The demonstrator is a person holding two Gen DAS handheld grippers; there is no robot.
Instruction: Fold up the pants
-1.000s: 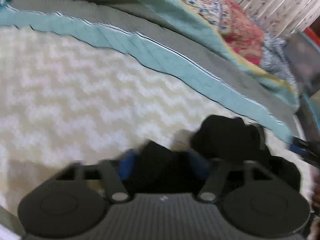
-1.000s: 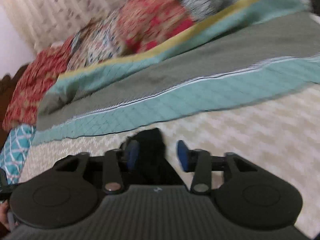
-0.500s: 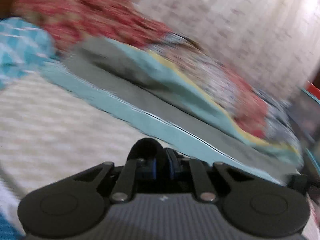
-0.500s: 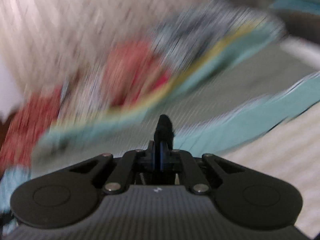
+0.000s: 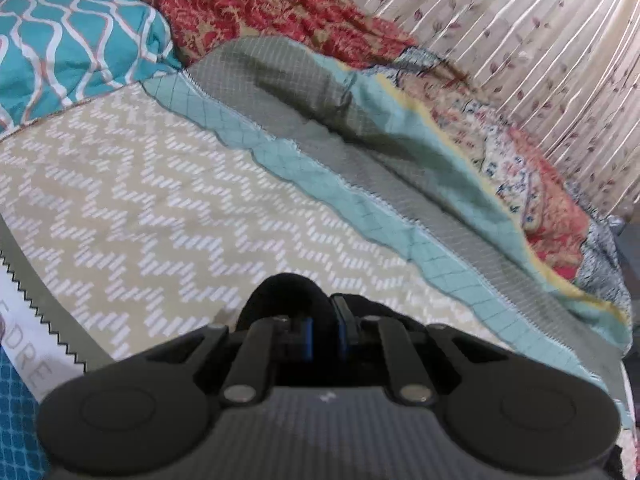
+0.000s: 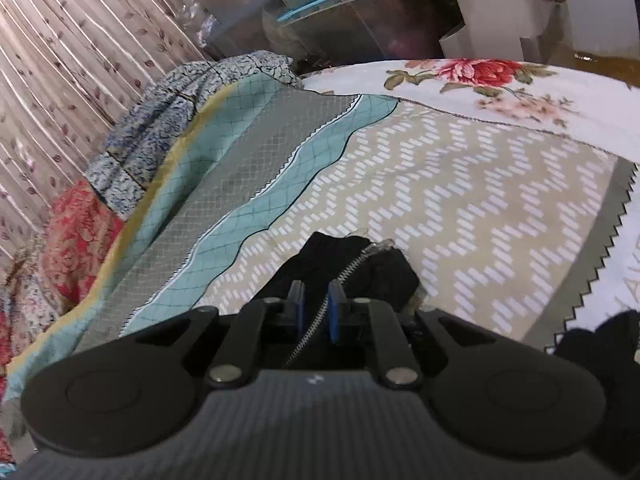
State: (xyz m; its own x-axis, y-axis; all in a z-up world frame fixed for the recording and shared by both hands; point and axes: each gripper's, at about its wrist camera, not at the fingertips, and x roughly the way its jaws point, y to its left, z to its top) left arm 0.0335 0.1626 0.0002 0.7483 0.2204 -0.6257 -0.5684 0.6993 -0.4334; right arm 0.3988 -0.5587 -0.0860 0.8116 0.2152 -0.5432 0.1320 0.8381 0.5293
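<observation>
Pants (image 6: 384, 272) show their zipper (image 6: 348, 270) only to the right gripper (image 6: 317, 310).

Ahead of us the chevron bedspread (image 5: 168, 200) lies flat and open for passage. On its far side a bunched teal-and-grey quilt (image 5: 360, 152) rises as a ridge. A teal pillow (image 5: 68, 48) blocks the far left, and stacked storage bins (image 6: 320, 12) crowd the far end.
</observation>
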